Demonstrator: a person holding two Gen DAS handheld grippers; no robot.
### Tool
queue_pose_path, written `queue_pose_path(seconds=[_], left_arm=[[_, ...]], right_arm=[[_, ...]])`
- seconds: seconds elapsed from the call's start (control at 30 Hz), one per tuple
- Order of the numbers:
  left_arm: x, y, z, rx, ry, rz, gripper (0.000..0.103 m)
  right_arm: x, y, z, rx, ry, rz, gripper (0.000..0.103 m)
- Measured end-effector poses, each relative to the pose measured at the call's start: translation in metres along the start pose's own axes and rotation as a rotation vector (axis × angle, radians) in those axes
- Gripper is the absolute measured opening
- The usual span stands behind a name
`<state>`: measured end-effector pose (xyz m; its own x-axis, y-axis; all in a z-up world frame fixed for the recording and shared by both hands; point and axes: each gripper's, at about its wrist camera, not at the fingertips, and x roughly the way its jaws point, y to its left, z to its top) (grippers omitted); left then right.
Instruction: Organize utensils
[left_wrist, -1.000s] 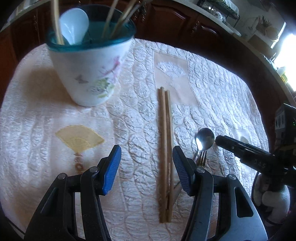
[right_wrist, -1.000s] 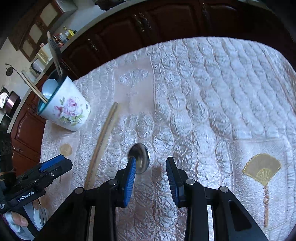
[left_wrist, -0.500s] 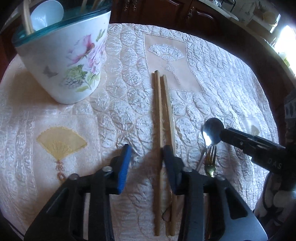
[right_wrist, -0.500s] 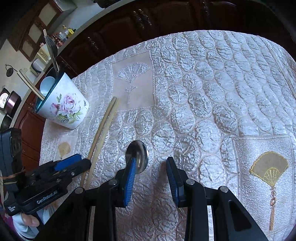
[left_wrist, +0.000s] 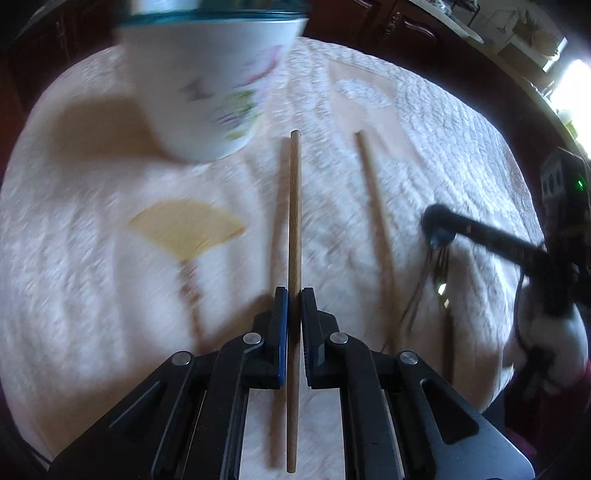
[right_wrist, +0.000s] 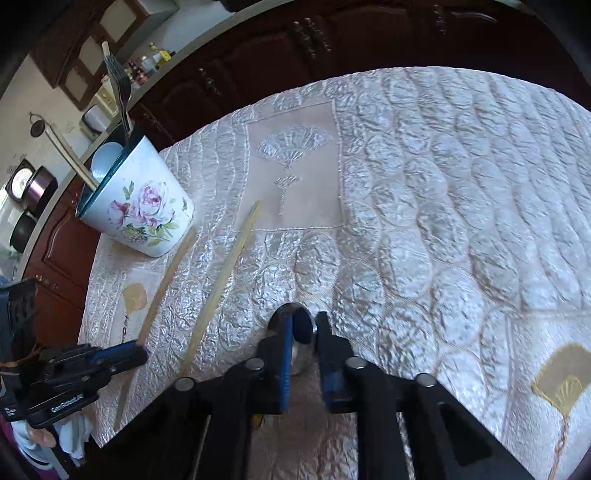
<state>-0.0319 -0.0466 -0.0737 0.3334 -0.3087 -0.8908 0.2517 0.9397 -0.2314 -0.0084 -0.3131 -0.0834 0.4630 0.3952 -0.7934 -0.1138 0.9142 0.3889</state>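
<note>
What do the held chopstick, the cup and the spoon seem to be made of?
Chopstick: likely wood or bamboo, matte brown, plain straight stick. Cup: probably glazed ceramic, glossy white with printed roses. Spoon: metal, mirror-bright bowl.

Flowered cup (right_wrist: 140, 210) blocks far-left cloth; open quilted cloth (right_wrist: 443, 206) right of chopstick (right_wrist: 225, 280).

A quilted cream tablecloth (right_wrist: 424, 206) with gold fan motifs covers the table, dark wooden cabinets (right_wrist: 369, 33) behind its far edge.
</note>
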Motion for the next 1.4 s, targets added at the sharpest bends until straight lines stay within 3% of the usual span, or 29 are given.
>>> queue_pose_path(seconds=[0.07,0.4,0.6,0.67,0.8,0.87,1.07,1.4], left_arm=[[-0.007,0.012,-0.01,-0.022,0.006,0.007,0.006],[-0.023,0.022,-0.045,-0.056,0.018,-0.004,0.006],[-0.024,0.027,-0.047,-0.082,0.018,-0.022,0.007],[-0.024,0.028,-0.044,-0.081,0.01,-0.017,0.009],[-0.025,0.029,-0.026,-0.077,-0.027,-0.009,0.029],[-0.023,0.03,-0.014,-0.075,-0.046,0.002,0.032],[-0.004,0.023,0.027,-0.026,-0.081,0.06,0.032],[0.025,0.004,0.059,0.062,-0.06,0.121,0.032]], right_arm=[[0.001,0.004,0.005,-0.001,0.002,0.031,0.004],[0.024,0.066,0.018,-0.179,0.046,0.066,0.004],[0.033,0.066,0.009,-0.17,0.086,0.054,0.008],[0.033,0.064,0.006,-0.166,0.091,0.059,0.009],[0.028,0.055,0.003,-0.144,0.091,0.09,0.013],[0.027,0.052,0.003,-0.138,0.095,0.098,0.014],[0.02,0.044,0.003,-0.144,0.107,0.101,0.015],[0.023,0.043,0.014,-0.143,0.13,0.123,0.018]])
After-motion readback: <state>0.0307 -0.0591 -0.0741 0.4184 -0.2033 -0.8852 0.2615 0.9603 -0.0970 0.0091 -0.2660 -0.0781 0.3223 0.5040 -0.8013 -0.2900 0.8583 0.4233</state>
